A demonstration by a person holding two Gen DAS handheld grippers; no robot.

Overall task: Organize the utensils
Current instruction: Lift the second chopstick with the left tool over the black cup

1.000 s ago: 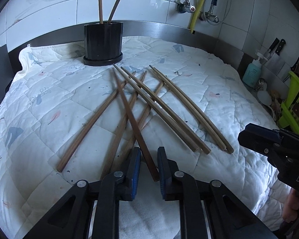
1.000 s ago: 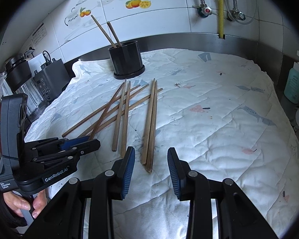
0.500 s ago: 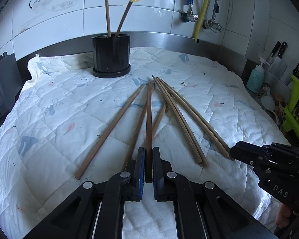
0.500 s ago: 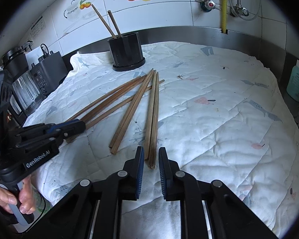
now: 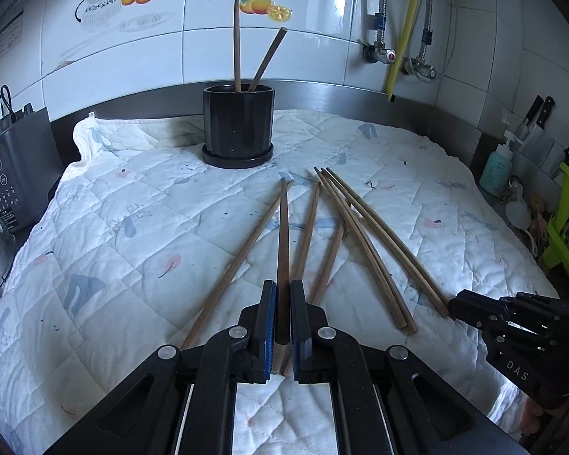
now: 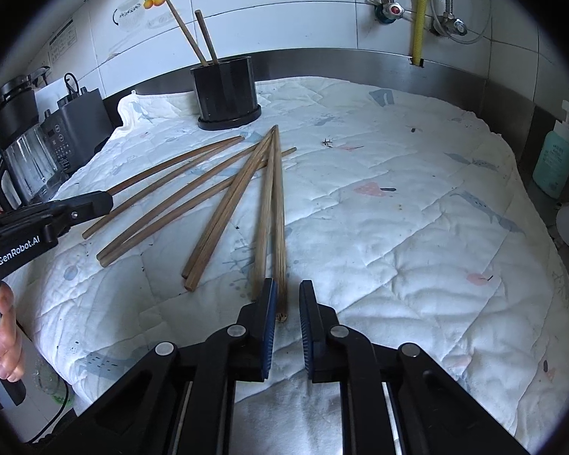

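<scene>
Chopsticks [image 6: 208, 197] lie fanned on the quilted cloth [image 6: 398, 227], tips converging toward 12 o'clock near the black holder [image 5: 238, 125], which has two sticks standing in it. My left gripper [image 5: 282, 326] is clamped on one dark chopstick [image 5: 283, 250] that points at 12 o'clock. My right gripper [image 6: 285, 318] is narrow but not closed; one chopstick's end [image 6: 281, 295] sits between its pads, touching the left one, as far as I can tell.
</scene>
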